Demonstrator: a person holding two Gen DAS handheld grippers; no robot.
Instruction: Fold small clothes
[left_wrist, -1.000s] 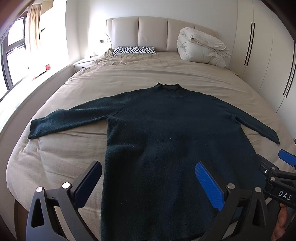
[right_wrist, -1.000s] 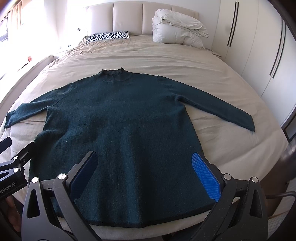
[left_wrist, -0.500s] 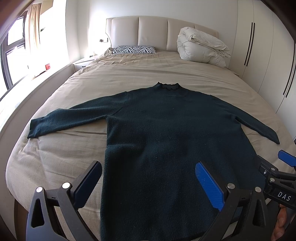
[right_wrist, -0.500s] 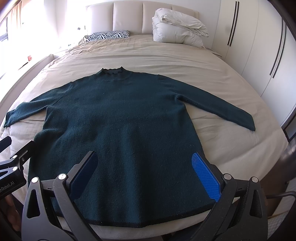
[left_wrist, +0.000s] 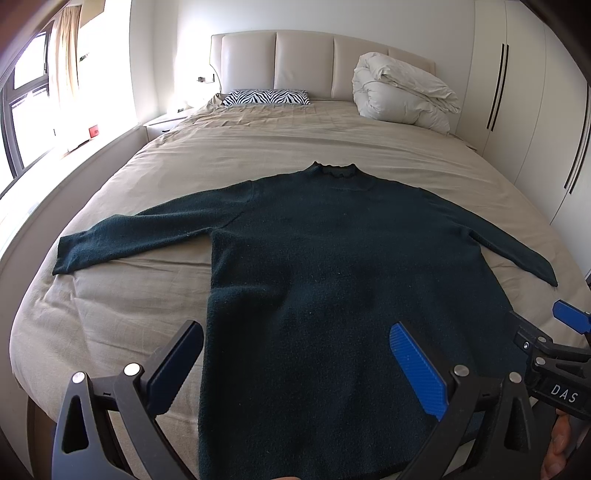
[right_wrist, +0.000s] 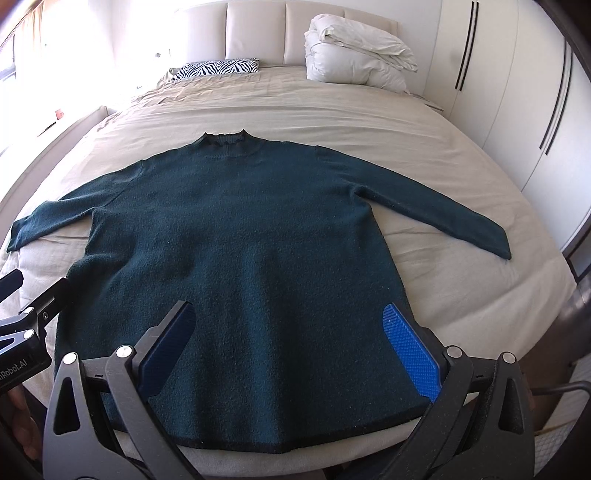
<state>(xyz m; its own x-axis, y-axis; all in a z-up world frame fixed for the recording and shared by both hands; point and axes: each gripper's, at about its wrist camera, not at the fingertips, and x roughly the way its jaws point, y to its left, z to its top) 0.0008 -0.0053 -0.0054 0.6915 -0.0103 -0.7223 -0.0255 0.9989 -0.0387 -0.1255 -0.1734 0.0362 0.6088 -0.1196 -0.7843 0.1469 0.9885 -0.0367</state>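
Observation:
A dark green long-sleeved sweater (left_wrist: 332, 266) (right_wrist: 236, 236) lies flat on the beige bed, collar toward the headboard and both sleeves spread out to the sides. My left gripper (left_wrist: 295, 365) hovers open above the hem's left part, holding nothing. My right gripper (right_wrist: 288, 350) hovers open above the hem's right part, also holding nothing. The right gripper's blue pad (left_wrist: 570, 321) shows at the right edge of the left wrist view. Part of the left gripper (right_wrist: 22, 328) shows at the left edge of the right wrist view.
The bed (left_wrist: 110, 306) (right_wrist: 461, 295) has a zebra-print pillow (left_wrist: 267, 98) and a bundled white duvet (left_wrist: 402, 98) at the headboard. A window and ledge (left_wrist: 33, 147) run along the left. White wardrobes (right_wrist: 535, 92) stand on the right.
Both grippers have drawn back and up a little, so the sweater's hem now shows slightly lower in the right wrist view. The sweater has not moved.

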